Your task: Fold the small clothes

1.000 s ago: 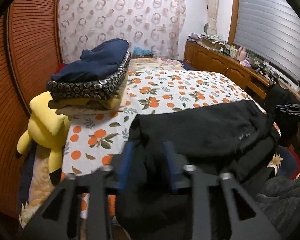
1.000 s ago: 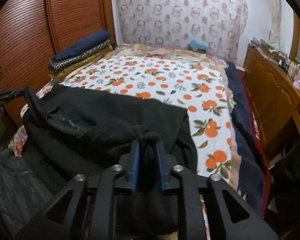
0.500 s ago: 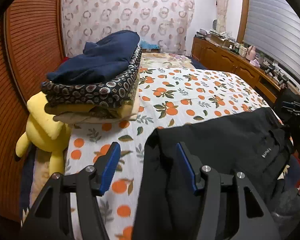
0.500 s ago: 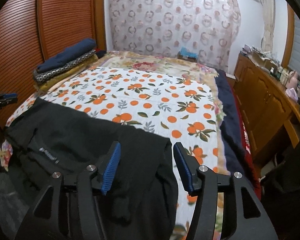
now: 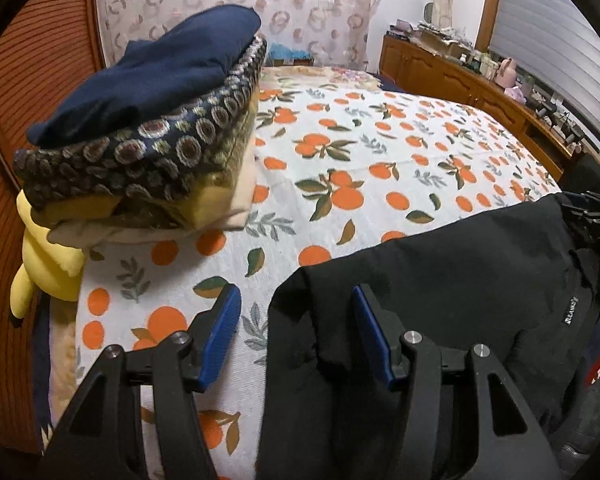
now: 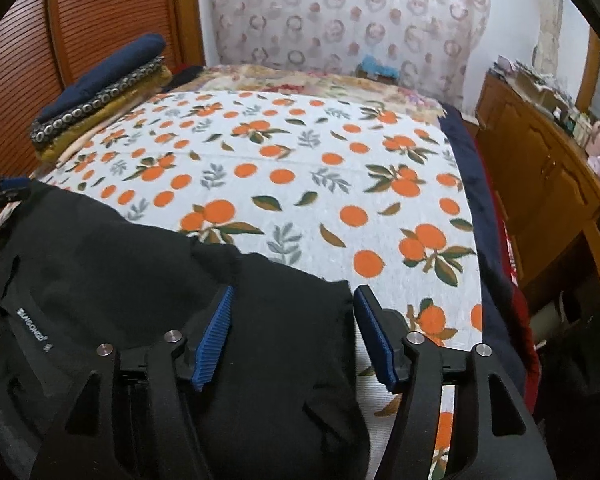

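The black fabric garment [image 5: 440, 280] is now lying released along the lower frame on the orange-print bed sheet [image 5: 360, 160]. The left gripper [image 5: 296, 336] fingers are spread; the right gripper [image 6: 292, 336] fingers, pinching a second ago, are opening, so a fold seems finished.

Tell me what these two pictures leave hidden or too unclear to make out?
- Black garment: its near end runs under the left gripper and off the bottom edge, left wrist view.
- Its small white label: too small and warped to read, right wrist view.
- Yellow plush toy: mostly covered by the folded stack, left wrist view.
- Items on the wooden dresser: blurred, squeezed at the right edge, right wrist view.
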Demonstrator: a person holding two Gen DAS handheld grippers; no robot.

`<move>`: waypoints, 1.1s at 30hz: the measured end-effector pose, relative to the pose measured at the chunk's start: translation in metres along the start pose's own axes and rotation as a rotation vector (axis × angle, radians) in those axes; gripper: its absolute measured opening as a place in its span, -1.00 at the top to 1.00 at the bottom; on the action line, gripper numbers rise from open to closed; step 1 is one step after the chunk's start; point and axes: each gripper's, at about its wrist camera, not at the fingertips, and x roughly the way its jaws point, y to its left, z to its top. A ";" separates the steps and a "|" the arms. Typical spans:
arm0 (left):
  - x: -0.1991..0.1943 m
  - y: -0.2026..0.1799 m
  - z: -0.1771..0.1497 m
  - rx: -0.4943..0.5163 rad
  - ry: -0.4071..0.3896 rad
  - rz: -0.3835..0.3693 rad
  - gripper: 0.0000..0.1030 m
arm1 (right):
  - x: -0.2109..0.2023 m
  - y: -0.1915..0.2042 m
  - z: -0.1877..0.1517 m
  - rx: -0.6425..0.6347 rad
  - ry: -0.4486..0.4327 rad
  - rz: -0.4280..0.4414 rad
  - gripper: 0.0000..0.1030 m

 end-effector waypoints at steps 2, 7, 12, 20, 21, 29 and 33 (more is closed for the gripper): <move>0.002 0.002 -0.002 -0.006 0.005 -0.012 -0.11 | 0.002 -0.003 -0.002 0.014 0.009 0.008 -0.33; 0.002 0.007 -0.003 -0.022 0.009 -0.032 -0.12 | 0.007 -0.006 -0.004 0.033 0.027 0.032 -0.36; 0.002 0.006 -0.004 -0.028 0.008 -0.043 -0.12 | 0.007 0.000 -0.005 0.015 0.023 0.045 -0.36; 0.001 -0.005 -0.006 0.027 0.002 -0.079 0.34 | 0.004 0.006 -0.008 -0.007 0.003 0.084 0.20; 0.001 -0.004 -0.006 0.020 0.003 -0.098 0.62 | 0.003 0.008 -0.009 -0.010 0.002 0.099 0.32; -0.059 -0.021 -0.004 0.027 -0.125 -0.179 0.84 | -0.041 0.032 -0.017 -0.029 -0.107 0.135 0.75; -0.127 -0.033 0.012 0.042 -0.271 -0.213 0.84 | -0.108 0.042 -0.012 -0.051 -0.264 0.065 0.77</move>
